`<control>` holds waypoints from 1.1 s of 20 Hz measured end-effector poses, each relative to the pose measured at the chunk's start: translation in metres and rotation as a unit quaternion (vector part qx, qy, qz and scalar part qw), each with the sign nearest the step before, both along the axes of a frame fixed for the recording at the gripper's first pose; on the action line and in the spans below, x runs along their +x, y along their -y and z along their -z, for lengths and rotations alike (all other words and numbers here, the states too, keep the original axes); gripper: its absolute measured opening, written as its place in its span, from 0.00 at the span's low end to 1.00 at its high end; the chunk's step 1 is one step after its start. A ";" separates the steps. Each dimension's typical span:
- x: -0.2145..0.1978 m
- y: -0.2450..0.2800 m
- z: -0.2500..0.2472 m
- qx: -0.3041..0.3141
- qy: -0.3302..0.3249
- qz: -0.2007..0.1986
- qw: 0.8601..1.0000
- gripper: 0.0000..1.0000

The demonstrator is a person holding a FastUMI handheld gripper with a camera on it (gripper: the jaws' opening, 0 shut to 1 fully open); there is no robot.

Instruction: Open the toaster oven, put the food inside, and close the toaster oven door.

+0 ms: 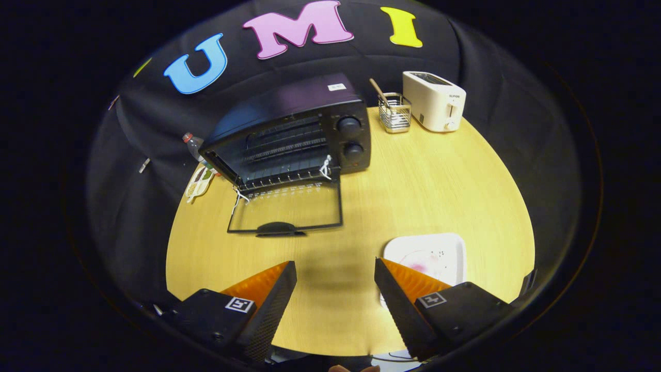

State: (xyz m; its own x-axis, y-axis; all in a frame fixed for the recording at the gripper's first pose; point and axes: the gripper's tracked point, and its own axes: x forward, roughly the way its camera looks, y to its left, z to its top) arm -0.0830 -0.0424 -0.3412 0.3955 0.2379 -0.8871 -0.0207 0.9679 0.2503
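A black toaster oven (pixel 294 132) stands at the far side of the round wooden table (pixel 423 191). Its glass door (pixel 286 209) hangs fully down, flat toward me, with the handle at its near edge. Wire racks show inside; I cannot make out any food in there. My gripper (pixel 335 271) hovers above the table, well short of the door, open with nothing between its fingers. A white plate (pixel 431 253) with a pinkish smear lies just beyond the right finger, partly hidden by it.
A white pop-up toaster (pixel 435 101) stands at the back right, with a wire utensil holder (pixel 395 112) beside it. A plastic bottle (pixel 193 146) and a small packet (pixel 199 182) sit left of the oven. Bare tabletop lies between the fingers and the door.
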 end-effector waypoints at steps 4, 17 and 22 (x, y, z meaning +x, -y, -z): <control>-0.018 0.088 0.029 -0.029 -0.079 -0.011 0.996 0.99; -0.017 0.176 0.132 -0.044 -0.187 -0.003 0.981 0.60; -0.023 0.177 0.145 -0.018 -0.209 0.000 0.978 0.12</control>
